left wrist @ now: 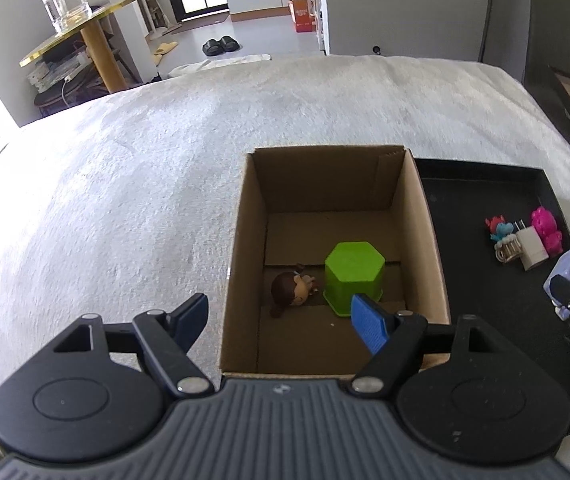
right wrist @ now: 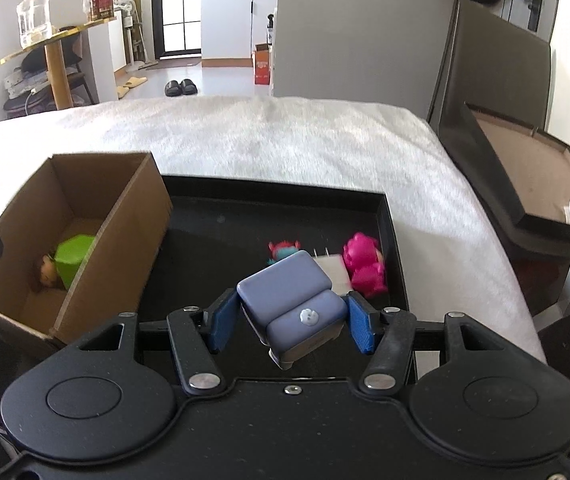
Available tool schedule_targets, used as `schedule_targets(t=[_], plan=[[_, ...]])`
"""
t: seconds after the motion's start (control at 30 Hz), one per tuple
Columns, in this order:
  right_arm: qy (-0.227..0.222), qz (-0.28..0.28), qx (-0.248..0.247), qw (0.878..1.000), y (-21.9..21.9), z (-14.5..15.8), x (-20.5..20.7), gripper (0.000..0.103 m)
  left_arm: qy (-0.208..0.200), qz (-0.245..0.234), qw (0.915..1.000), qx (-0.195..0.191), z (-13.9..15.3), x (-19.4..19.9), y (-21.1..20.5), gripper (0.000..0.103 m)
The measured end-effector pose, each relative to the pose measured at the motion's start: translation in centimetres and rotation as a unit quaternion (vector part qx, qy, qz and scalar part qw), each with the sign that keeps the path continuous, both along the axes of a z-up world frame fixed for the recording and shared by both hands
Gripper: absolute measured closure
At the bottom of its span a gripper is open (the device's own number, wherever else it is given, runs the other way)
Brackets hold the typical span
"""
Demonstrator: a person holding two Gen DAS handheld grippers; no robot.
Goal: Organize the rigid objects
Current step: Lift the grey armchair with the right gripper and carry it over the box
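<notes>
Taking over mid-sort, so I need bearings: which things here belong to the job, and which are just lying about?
Job:
right gripper shut on purple block
left gripper open, over cardboard box
green hexagon cup and doll figure, already boxed
pink toy, white charger, blue-red toy, on black tray

Lying about:
glass jar
black slippers

The left wrist view looks down and forward from close above the cardboard box (left wrist: 325, 248), whose open inside lies just ahead of its jaws. The right wrist view sits near and low over the black tray (right wrist: 277, 216) — box left of its jaws. Both share box, tray, the white bed (right wrist: 285, 140) and the room beyond.
</notes>
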State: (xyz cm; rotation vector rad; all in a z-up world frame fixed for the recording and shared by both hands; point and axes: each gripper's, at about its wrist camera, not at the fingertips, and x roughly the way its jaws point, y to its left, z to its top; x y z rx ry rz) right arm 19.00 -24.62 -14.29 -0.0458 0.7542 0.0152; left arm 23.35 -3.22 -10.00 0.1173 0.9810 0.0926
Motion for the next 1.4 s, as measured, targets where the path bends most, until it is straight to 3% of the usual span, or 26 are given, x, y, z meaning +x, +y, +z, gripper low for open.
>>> schedule_targets(t=[0.6,1.4], plan=[[-0.021,0.037,-0.037,0.998,4.9,3.6,0.6,0.047,-0.015,0.036,0.9986,-0.035,0.5,-0.3,4.4,0.026],[-0.014,0.134,-0.101,0.986,13.5,4.6,4.1,0.047,-0.006,0.075,0.9941,-0.079,-2.8,1.8,7.8,0.028]])
